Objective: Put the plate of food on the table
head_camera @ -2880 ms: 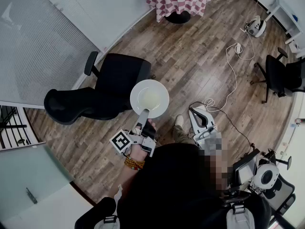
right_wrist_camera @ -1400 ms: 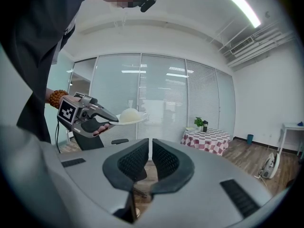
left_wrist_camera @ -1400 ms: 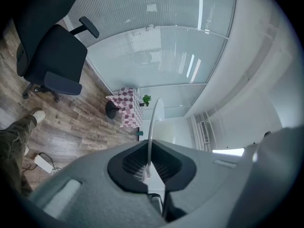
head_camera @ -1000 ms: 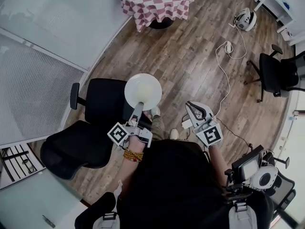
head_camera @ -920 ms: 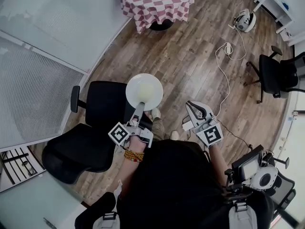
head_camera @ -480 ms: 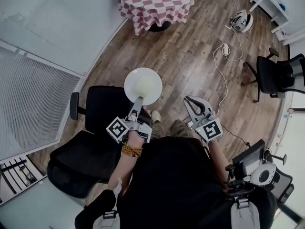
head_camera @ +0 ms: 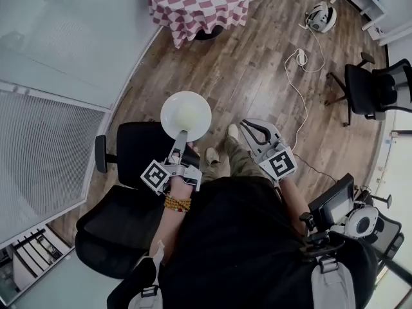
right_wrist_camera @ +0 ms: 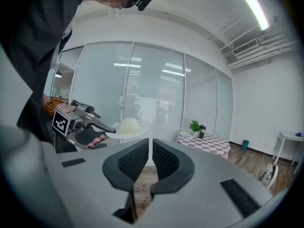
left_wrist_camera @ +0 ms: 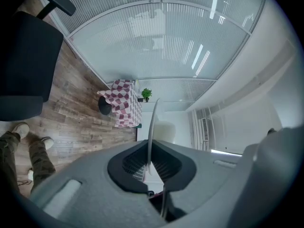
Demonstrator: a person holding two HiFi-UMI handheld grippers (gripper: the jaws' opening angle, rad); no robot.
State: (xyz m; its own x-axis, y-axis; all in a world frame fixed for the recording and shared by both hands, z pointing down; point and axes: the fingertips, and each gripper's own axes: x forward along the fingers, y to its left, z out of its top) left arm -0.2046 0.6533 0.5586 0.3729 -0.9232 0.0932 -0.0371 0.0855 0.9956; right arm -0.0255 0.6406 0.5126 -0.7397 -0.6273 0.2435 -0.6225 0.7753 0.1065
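A white plate point(head_camera: 185, 116) with a pale mound of food is held level above the wooden floor. My left gripper point(head_camera: 181, 136) is shut on its near rim. The left gripper view shows the plate point(left_wrist_camera: 153, 120) edge-on between the pressed pads of the left gripper point(left_wrist_camera: 149, 150). My right gripper point(head_camera: 248, 129) hangs to the plate's right, shut on nothing. In its own view the right gripper point(right_wrist_camera: 151, 151) has its jaws almost touching, with the plate point(right_wrist_camera: 127, 127) and left gripper point(right_wrist_camera: 112, 130) ahead to the left. The table point(head_camera: 199, 2), under a red-and-white checked cloth, stands far ahead.
Two black office chairs point(head_camera: 132, 156) stand under and left of the plate, and another chair point(head_camera: 373, 85) at the right. A white cable point(head_camera: 299, 60) and a round white device point(head_camera: 320, 17) lie on the floor. A glass wall with blinds point(head_camera: 58, 76) runs along the left. A small plant point(right_wrist_camera: 194, 126) stands on the table.
The person has walked on with the plate still in the left gripper. The black chairs have slid back in the view. The right gripper has come up beside the plate.
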